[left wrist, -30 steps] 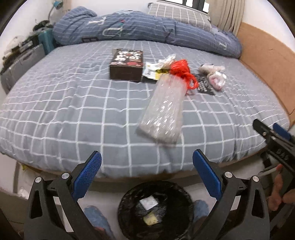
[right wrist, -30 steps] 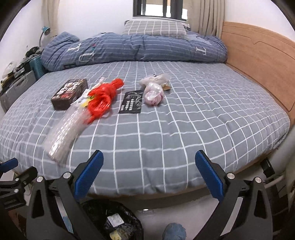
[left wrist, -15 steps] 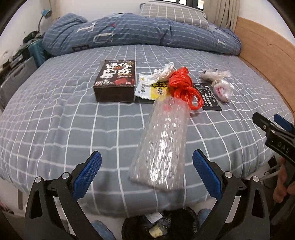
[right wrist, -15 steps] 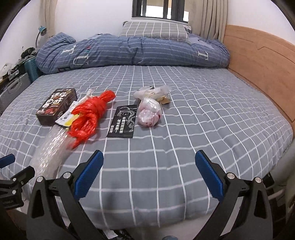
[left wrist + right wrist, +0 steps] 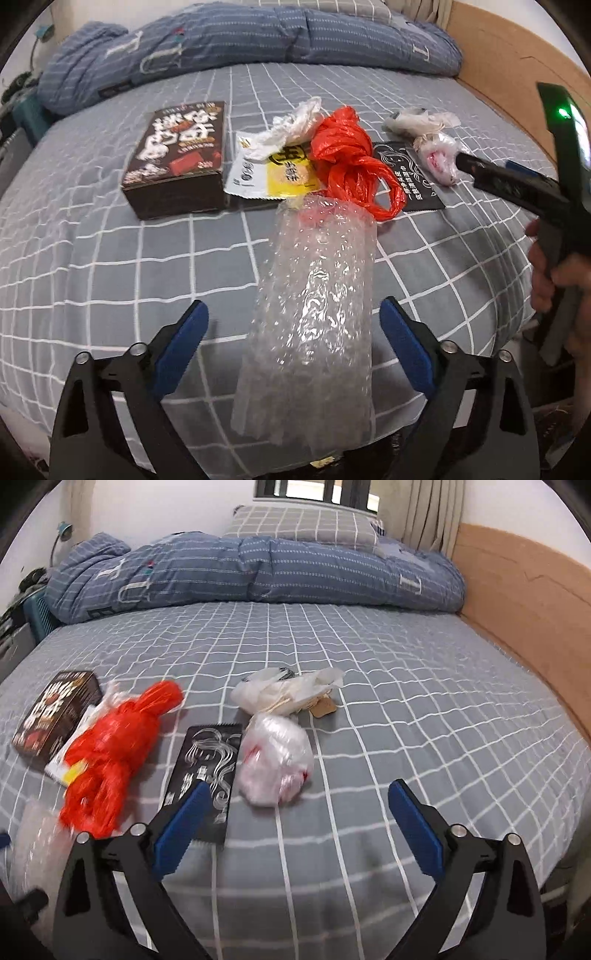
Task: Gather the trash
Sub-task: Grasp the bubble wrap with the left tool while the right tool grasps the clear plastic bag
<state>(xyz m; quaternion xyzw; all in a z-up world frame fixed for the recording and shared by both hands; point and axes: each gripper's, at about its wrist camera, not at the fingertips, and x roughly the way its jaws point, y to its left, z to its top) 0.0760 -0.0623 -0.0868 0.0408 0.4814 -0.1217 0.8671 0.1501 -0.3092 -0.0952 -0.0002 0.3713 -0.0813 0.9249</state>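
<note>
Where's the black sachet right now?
Right wrist view, left of centre: black sachet flat on the bed, between the red bag and clear crumpled bag.

Both wrist fisheyes look low across the grey checked bed past their own blue-padded fingers, close in, sharing the crumpled red plastic bag ahead.

Bed with grey checked sheet carries everything. Rolled blue quilt and checked pillow at the far end. Near the front edge: bubble wrap, dark box, white and yellow packet just beside the box, red plastic bag, black packet, clear plastic wad, crumpled white bag.
</note>
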